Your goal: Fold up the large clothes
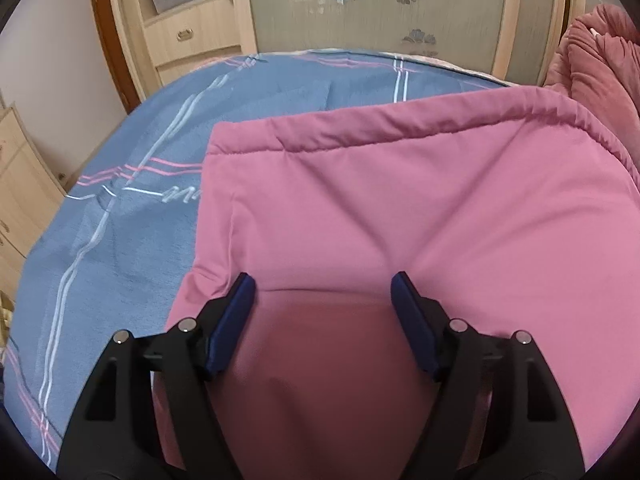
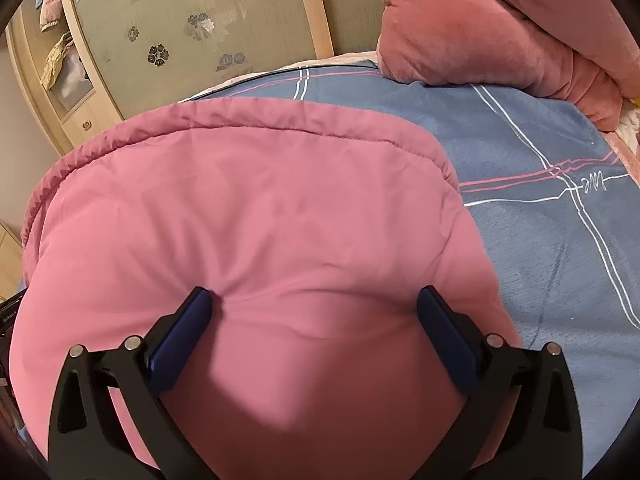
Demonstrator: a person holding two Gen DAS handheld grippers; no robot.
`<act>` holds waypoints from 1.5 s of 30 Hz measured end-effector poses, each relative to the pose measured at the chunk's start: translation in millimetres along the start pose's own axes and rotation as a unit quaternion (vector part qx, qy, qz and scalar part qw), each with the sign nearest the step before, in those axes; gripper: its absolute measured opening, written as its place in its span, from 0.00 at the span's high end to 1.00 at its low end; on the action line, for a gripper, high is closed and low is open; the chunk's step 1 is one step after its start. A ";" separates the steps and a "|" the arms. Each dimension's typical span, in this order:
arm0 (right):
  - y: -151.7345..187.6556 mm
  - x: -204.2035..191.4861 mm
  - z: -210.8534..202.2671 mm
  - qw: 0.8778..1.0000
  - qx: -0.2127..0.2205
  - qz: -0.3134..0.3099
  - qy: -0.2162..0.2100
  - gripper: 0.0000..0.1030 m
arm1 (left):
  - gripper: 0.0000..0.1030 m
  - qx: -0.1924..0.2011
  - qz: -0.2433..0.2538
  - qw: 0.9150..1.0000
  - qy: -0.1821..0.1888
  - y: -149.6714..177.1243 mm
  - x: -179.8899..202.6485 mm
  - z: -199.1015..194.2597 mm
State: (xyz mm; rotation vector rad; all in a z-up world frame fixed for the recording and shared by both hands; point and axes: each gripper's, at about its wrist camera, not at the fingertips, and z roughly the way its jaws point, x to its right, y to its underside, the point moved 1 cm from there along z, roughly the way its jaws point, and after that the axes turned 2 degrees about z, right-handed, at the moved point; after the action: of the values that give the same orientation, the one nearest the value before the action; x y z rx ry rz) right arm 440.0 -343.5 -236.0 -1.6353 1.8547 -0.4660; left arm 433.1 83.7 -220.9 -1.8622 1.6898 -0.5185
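A large pink padded garment (image 1: pixel 400 200) lies folded on the bed, its stitched hem along the far edge. In the left wrist view my left gripper (image 1: pixel 323 282) stands open over the garment's near left part, and the cloth passes under and between the blue fingers (image 1: pixel 236 316) without being pinched. The right wrist view shows the same garment (image 2: pixel 260 208) filling the lower left. My right gripper (image 2: pixel 316 294) is open very wide, with both fingertips (image 2: pixel 200 300) resting on the fabric and small creases running out from them.
The bed carries a blue sheet (image 1: pixel 132 220) with white and pink stripes, bare to the left of the garment and to its right (image 2: pixel 560 240). A heap of reddish-pink bedding (image 2: pixel 480 28) sits at the far right. A pale wardrobe (image 1: pixel 360 12) stands behind the bed.
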 end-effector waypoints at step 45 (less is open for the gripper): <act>16.3 -124.4 -34.2 0.992 0.045 -0.121 -0.009 0.01 | 0.19 0.078 0.028 0.994 0.068 27.1 54.3 -79.0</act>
State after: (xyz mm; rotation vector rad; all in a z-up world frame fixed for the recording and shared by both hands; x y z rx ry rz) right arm 411.1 -223.9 -194.0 -1.8038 1.6060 -0.6258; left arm 369.7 17.1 -182.5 -1.6970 1.7298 -0.7473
